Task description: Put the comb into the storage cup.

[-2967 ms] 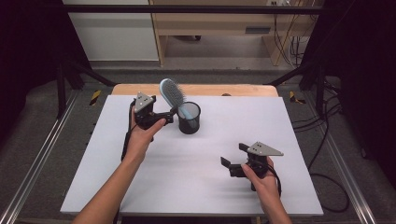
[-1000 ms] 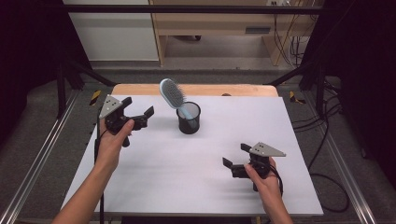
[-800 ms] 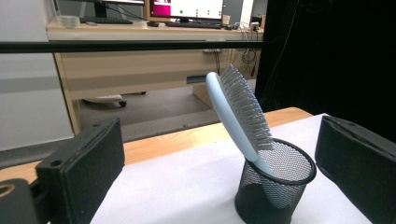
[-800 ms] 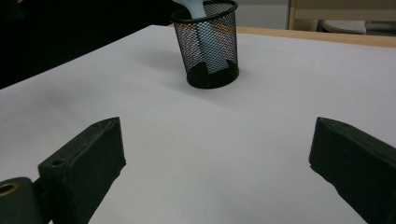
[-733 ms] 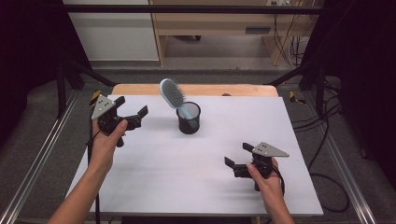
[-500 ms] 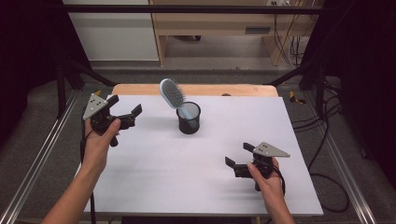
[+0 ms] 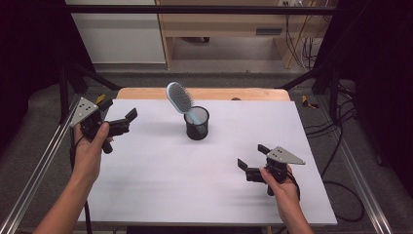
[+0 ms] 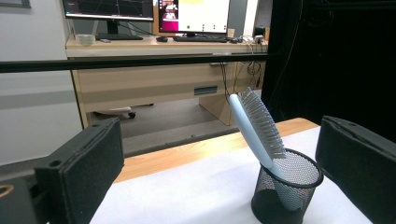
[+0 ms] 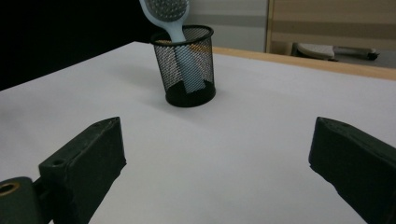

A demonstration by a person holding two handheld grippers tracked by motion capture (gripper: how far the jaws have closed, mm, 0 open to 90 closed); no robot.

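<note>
Both of my hand-held grippers are gaping wide and empty, left hand-held gripper (image 7: 118,118) at frame left, right hand-held gripper (image 7: 253,158) lower right; pale blue hairbrush (image 7: 179,99) is leaning in the black mesh cup (image 7: 197,126) at table (image 7: 160,170) centre.

Pale blue plastic hairbrush (image 9: 169,18): head top cut off by frame edge | handle blurred behind black wire-mesh cup (image 9: 187,65) | monitor screens (image 8: 194,9): unreadable

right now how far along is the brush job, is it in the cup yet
Done: the hairbrush stands handle-down in the black mesh cup, leaning on its rim. In hand: nothing; the left tool is open near the table's left edge, the right tool open at front right. Nothing visibly left.
</note>
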